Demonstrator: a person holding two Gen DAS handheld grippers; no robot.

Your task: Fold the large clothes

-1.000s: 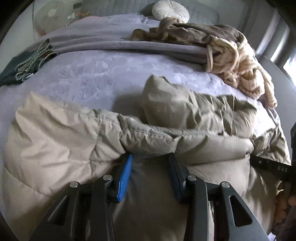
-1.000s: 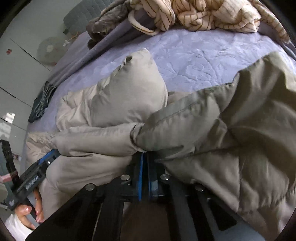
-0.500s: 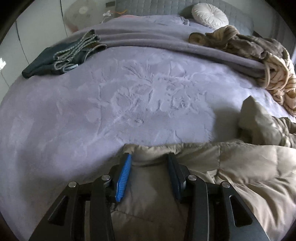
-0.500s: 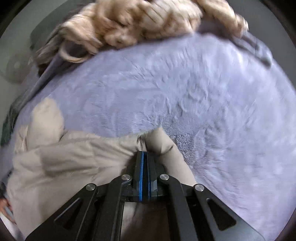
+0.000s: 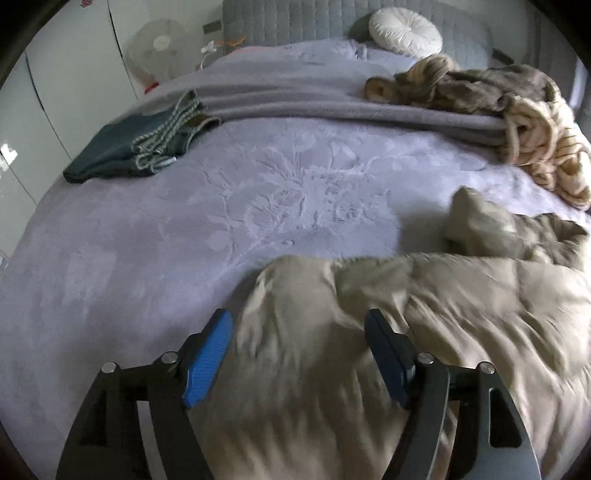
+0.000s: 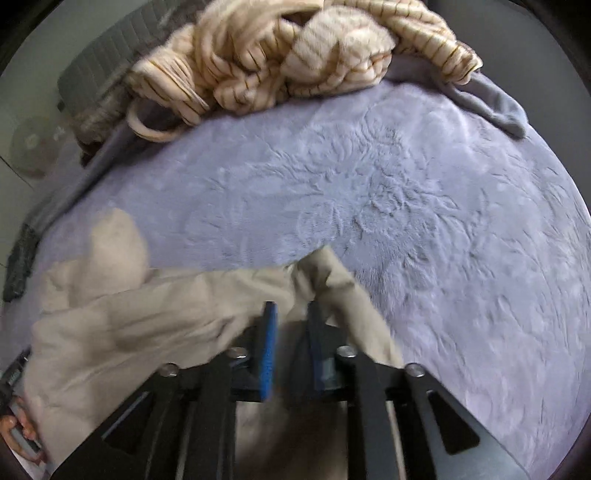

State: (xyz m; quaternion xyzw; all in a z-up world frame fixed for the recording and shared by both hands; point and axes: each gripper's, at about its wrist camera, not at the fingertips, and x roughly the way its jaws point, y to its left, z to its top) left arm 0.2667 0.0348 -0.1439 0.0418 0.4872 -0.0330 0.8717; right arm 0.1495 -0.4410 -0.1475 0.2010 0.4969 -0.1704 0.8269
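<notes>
A beige puffy jacket (image 5: 424, 314) lies on the lavender bedspread (image 5: 258, 192), bunched at the near right. My left gripper (image 5: 299, 326) is open, its blue pads spread wide with the jacket's left edge lying loose between them. In the right wrist view the jacket (image 6: 147, 314) lies at the lower left. My right gripper (image 6: 291, 317) is open by a narrow gap, with the jacket's corner just past its tips; the fabric there is blurred.
Folded dark jeans (image 5: 136, 147) lie at the far left. A striped cream garment (image 6: 280, 59) and a brown one (image 5: 472, 88) are heaped at the far right on a grey blanket (image 5: 332, 107). A round white cushion (image 5: 404, 31) is by the headboard. A fan (image 5: 157, 48) stands beyond the bed.
Both grippers carried the jacket's edge back toward the near side, uncovering the bedspread. Both then opened: the left jaws spread wide and the right jaws parted off the fabric.
</notes>
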